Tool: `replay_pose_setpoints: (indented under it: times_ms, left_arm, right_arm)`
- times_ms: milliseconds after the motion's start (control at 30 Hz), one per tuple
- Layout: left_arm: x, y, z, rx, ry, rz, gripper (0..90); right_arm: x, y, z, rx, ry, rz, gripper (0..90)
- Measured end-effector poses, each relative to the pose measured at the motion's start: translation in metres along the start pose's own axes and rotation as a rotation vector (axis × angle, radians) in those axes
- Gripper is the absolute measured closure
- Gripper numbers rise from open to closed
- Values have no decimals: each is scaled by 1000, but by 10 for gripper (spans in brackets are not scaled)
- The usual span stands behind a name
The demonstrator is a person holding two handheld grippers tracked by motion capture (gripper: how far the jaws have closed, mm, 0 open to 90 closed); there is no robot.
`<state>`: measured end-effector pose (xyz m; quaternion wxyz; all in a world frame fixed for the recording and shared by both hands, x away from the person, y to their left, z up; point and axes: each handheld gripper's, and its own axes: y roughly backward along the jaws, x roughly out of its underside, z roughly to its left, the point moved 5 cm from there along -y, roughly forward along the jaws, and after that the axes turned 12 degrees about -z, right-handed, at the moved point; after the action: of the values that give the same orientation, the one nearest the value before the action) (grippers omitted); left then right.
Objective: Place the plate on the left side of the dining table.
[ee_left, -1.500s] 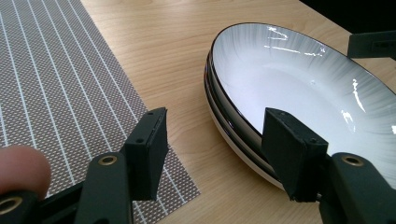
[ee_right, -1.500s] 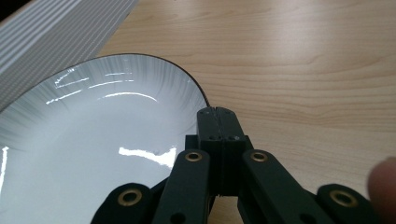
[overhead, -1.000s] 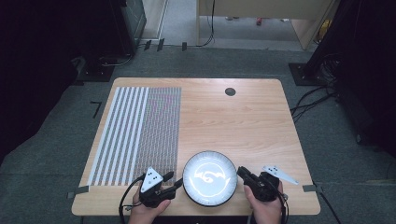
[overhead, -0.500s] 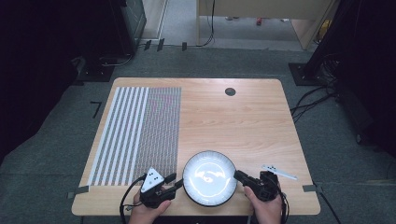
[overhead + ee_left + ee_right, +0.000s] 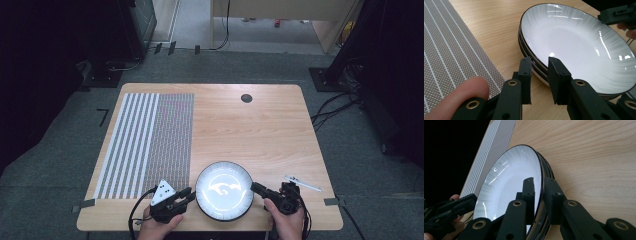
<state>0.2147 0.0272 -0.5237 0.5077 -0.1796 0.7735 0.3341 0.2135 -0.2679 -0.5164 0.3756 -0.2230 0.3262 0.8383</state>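
A: What does the high view show?

B: A stack of white plates (image 5: 224, 190) sits near the front edge of a wooden table (image 5: 260, 125). The left gripper (image 5: 184, 196) meets the stack's left rim, the right gripper (image 5: 256, 188) its right rim. A striped placemat (image 5: 150, 140) lies just left of the stack, and a thin pen-like thing (image 5: 302, 183) lies near the right hand. The back half of the table is bare wood, apart from a small dark hole (image 5: 246, 98).

A: And the left gripper view?

B: The left gripper (image 5: 539, 65) has been closing. Its jaws straddle the near rim of the stack (image 5: 579, 42), one outside, one over the top plate's inner face. I cannot tell whether the pads press on it yet. The placemat (image 5: 451, 47) is just to the left.

A: The right gripper view?

B: The right gripper (image 5: 538, 185) pinches the top plate's rim (image 5: 509, 182), one jaw on the white face, one on the outside. Its jaws have eased apart slightly. Bare wood (image 5: 594, 157) lies beyond.
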Motion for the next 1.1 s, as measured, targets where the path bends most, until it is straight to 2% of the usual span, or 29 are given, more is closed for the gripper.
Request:
replay_pose_setpoints:
  times_ms: [133,267,367,467,500,533,567,600,700,767,967,1000,1033,1100]
  left_arm:
    - [0,0,-1,9,6,-2,743]
    - [1,-1,0,11,10,7,759]
    - [2,-2,0,14,8,16,761]
    - [1,-1,-1,13,6,13,752]
    - [1,-1,0,14,8,12,737]
    - [1,-1,0,16,9,11,737]
    - [1,0,0,23,12,4,711]
    - [1,0,0,23,12,4,698]
    - [0,0,0,19,15,-4,672]
    - [-1,0,2,25,27,-9,642]
    - [-1,-1,6,27,66,-13,586]
    - [-2,-1,7,34,90,-17,576]
    - [-2,-1,7,34,90,-17,563]
    - [-2,-2,8,56,118,-16,540]
  right_arm:
    - [2,-2,-1,23,18,8,779]
    - [3,-3,1,23,23,10,770]
    - [8,-7,5,-7,-4,35,743]
    - [11,-11,7,14,5,37,750]
    - [11,-13,7,28,-17,38,768]
    - [11,-13,7,28,-17,38,768]
    - [11,-14,5,35,-50,29,796]
    - [11,-14,5,35,-50,29,796]
    - [11,-15,3,52,-101,2,813]
    - [12,-17,2,65,-154,-21,824]
    - [12,-19,2,78,-178,-44,825]
    - [12,-19,2,79,-181,-44,825]
    - [12,-19,2,79,-181,-44,825]
    - [12,-19,2,75,-191,-46,824]
